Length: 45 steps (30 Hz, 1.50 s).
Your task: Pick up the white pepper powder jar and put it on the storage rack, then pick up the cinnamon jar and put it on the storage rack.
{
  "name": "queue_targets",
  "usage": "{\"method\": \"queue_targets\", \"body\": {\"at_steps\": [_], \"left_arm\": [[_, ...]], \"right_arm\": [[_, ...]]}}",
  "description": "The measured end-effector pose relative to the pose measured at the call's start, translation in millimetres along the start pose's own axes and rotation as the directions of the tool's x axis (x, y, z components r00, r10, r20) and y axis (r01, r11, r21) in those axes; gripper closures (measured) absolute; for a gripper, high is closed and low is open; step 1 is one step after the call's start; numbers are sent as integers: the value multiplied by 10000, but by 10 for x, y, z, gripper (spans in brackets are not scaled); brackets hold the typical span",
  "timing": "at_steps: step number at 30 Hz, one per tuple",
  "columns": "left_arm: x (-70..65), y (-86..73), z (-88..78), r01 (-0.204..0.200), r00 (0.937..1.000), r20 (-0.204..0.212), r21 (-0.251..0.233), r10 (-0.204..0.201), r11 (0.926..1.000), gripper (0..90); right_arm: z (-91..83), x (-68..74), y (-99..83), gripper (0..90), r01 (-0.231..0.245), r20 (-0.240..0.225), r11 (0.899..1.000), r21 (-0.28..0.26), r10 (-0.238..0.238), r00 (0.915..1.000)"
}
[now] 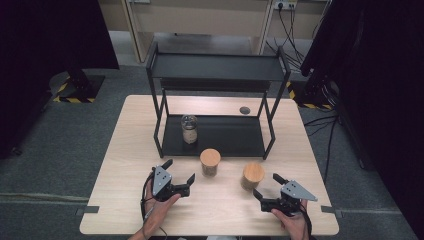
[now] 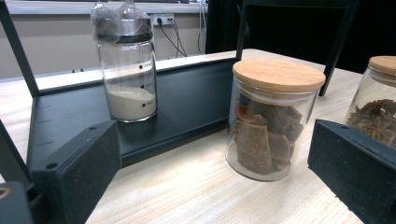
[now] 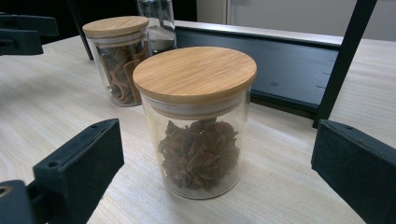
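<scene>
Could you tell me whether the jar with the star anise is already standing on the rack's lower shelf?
No, the star anise jar stands on the wooden table in front of the black rack, between the right gripper's open jaws.

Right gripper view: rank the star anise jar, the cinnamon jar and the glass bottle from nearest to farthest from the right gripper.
1. Star anise jar, on the table straight ahead of the open right gripper.
2. Cinnamon jar, farther back to the left, on the table.
3. Glass bottle, farthest, standing on the rack's lower shelf.
</scene>
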<state>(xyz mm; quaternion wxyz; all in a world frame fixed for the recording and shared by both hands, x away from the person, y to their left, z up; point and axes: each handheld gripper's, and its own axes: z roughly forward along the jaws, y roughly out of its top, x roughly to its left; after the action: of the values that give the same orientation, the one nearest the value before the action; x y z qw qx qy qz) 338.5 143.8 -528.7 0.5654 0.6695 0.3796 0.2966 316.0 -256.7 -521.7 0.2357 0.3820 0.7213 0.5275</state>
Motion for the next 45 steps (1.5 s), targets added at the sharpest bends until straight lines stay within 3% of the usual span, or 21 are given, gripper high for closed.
{"method": "queue_targets", "body": {"at_steps": [11, 45], "left_arm": [[-32, -8, -30, -222, 9998, 21, -36, 222, 9997, 23], [-30, -8, -38, -188, 9997, 121, -9, 188, 9998, 24]], "right_arm": [[1, 2, 0, 26, 26, 11, 10000, 2, -26, 10000], [-14, 63, 9, 24, 143, -142, 9998, -126, -145, 9998]]}}
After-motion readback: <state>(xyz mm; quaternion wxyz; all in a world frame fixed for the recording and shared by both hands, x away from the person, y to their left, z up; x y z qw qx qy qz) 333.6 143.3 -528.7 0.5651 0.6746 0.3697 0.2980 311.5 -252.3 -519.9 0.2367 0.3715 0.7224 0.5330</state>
